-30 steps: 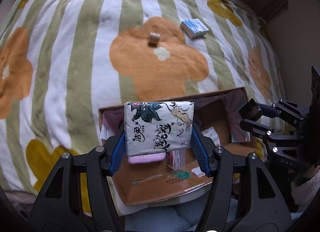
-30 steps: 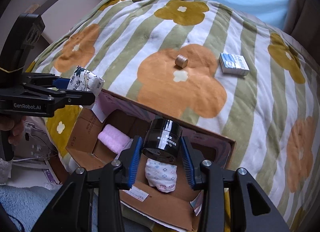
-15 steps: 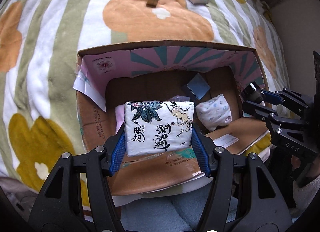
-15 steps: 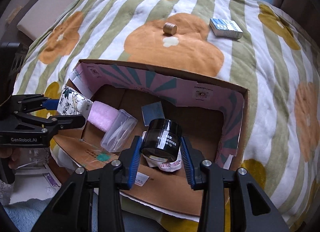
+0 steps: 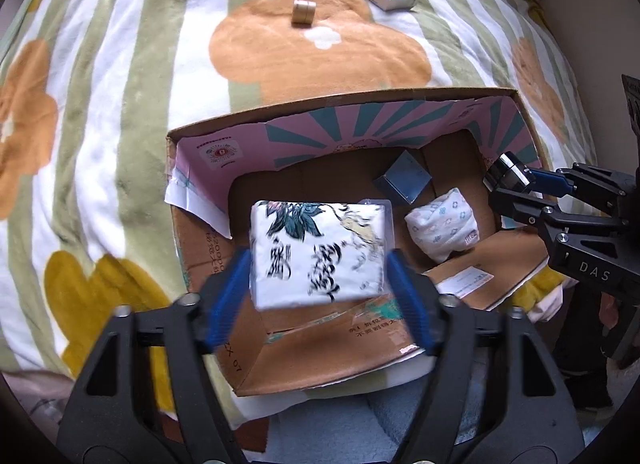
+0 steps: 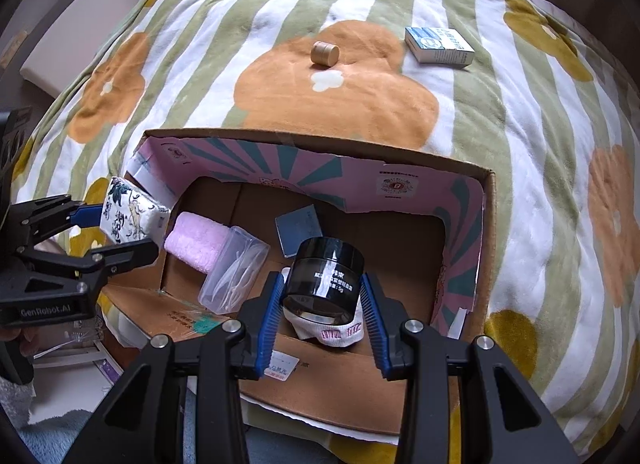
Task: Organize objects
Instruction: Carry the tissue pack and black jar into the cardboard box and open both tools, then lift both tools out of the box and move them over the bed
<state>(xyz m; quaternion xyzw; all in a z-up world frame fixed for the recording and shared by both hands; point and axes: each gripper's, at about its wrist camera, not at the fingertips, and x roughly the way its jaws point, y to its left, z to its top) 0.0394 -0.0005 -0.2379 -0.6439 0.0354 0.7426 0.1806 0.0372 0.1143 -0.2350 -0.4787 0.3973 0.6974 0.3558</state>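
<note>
An open cardboard box [image 5: 400, 104] with a pink printed inner wall lies on a flowered blanket. My left gripper [image 5: 318, 260] stands open over the box's left half; the white printed tissue pack [image 5: 318, 252] sits between its blue pads, blurred, with gaps on both sides. The pack also shows in the right wrist view [image 6: 128, 214]. My right gripper [image 6: 324, 296] is shut on a black jar [image 6: 324, 278] over the box's right half, seen too in the left wrist view [image 5: 506, 176]. Inside lie a pink towel roll [image 6: 196, 242], a clear bag [image 6: 234, 274], a grey square packet [image 6: 300, 228] and a patterned white bundle [image 5: 442, 224].
On the blanket beyond the box lie a small tan cylinder [image 6: 325, 53] and a blue-white carton [image 6: 438, 46]. The box's front flaps [image 6: 320, 388] fold out toward me. A pale panel [image 6: 80, 44] stands at the blanket's left edge.
My left gripper's jaws have spread apart and let go of the tissue pack, which is blurred between them. Both grippers have come further over the box. The right one still holds the jar.
</note>
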